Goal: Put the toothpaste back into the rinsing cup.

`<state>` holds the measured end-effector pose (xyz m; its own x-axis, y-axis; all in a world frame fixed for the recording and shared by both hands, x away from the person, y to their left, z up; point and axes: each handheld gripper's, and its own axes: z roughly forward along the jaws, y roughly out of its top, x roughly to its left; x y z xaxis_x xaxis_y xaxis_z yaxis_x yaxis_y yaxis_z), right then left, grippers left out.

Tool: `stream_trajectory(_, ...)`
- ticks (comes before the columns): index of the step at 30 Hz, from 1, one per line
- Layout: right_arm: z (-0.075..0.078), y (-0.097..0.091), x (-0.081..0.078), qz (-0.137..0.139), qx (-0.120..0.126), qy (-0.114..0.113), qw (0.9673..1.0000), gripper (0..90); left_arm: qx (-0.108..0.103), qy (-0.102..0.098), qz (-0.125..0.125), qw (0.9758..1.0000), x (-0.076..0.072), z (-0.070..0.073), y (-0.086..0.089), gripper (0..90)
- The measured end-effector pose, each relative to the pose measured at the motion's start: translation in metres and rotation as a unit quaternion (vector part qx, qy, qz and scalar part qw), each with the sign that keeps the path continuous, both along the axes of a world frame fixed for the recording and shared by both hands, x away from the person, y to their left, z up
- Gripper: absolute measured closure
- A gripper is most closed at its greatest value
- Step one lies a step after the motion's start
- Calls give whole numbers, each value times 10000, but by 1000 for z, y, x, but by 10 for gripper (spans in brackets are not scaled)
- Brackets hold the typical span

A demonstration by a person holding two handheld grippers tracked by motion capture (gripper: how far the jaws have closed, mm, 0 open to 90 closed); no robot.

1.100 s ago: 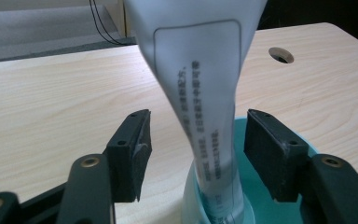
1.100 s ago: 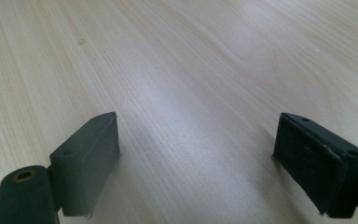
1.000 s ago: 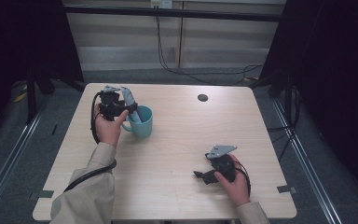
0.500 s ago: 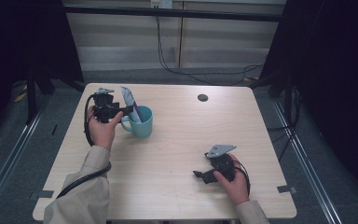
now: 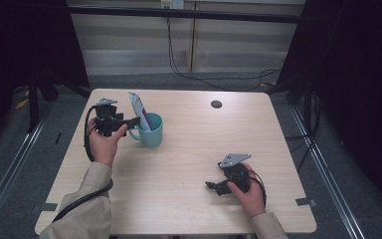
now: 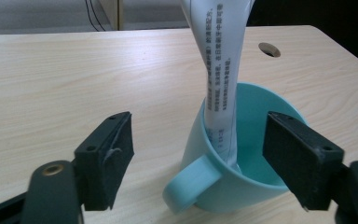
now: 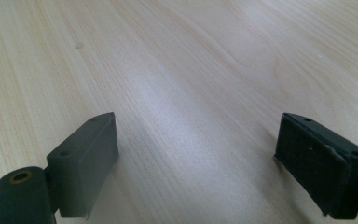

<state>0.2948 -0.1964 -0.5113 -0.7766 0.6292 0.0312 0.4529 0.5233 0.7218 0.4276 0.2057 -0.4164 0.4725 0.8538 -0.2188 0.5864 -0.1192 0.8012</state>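
Teal mug (image 6: pixel 242 158) between hand-held gripper (image 6: pixel 209 163) jaws

The surface (image 5: pixel 189 164) is pale wood-grain laminate, smooth with a soft sheen. The teal mug (image 6: pixel 242 172) looks glazed (glossy ceramic); the printed tube (image 6: pixel 221 70) is smooth plastic, the tongs' pads (image 7: pixel 86 161) matt black.

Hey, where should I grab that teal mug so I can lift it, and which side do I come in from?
Probably the handle of the teal mug. It sticks out toward the left gripper, whose jaws are open right beside it, so come in from that side and close across the loop. Avoid the rim: the tall white tube leans out of the mug and would likely get knocked.
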Motion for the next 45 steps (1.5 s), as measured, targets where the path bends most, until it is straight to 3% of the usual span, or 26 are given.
stream_trajectory(12, 0, 0, 1, -6, -4, -15, 10000, 122, 69, 111, -122, 9998, -13, -6, 11, 160)
stream_trajectory(24, 0, 1, 1, 5, -4, -15, 10000, 122, 7, 183, -175, 9997, -29, -15, 24, 154)
stream_trajectory(45, 0, 1, 1, -4, 0, -10, 10000, 122, 119, 221, -470, 9986, -56, -42, 24, 155)
